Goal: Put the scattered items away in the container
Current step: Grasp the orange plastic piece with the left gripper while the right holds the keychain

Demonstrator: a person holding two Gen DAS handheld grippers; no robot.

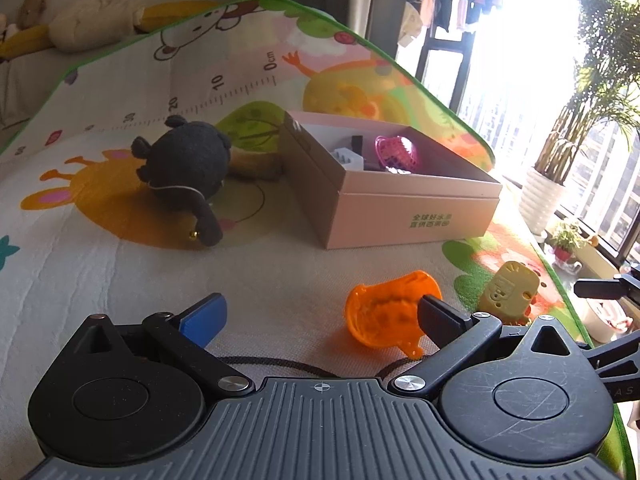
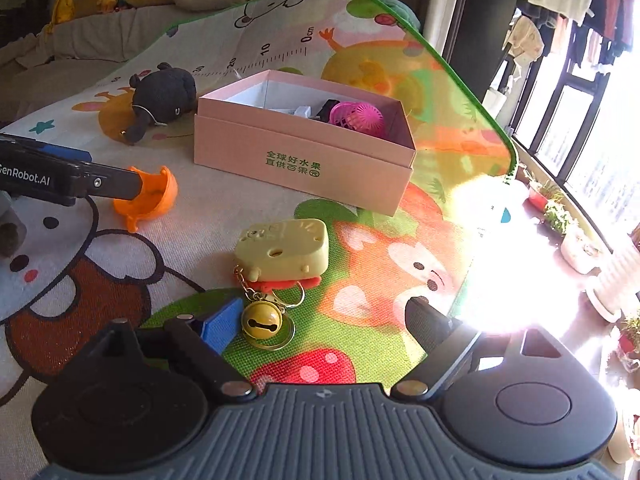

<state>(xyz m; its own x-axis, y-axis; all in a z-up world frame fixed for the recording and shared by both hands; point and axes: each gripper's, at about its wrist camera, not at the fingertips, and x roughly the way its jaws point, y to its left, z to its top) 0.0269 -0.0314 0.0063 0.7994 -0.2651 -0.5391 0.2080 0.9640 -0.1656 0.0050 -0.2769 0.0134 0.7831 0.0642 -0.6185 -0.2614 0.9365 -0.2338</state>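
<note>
My left gripper [image 1: 320, 318] stood with jaws apart, its right finger touching the orange plastic cup [image 1: 386, 312], which lay tipped on the mat just in front of the pink box [image 1: 400, 216]. It looked light, thin and springy; I judged the rim the place to pinch. My right gripper [image 2: 320, 328], jaws also apart, hung over the yellow keychain toy [image 2: 282, 249], nearer than the box.

"GenRobot.AI" on left gripper [image 2: 138, 184]
</note>
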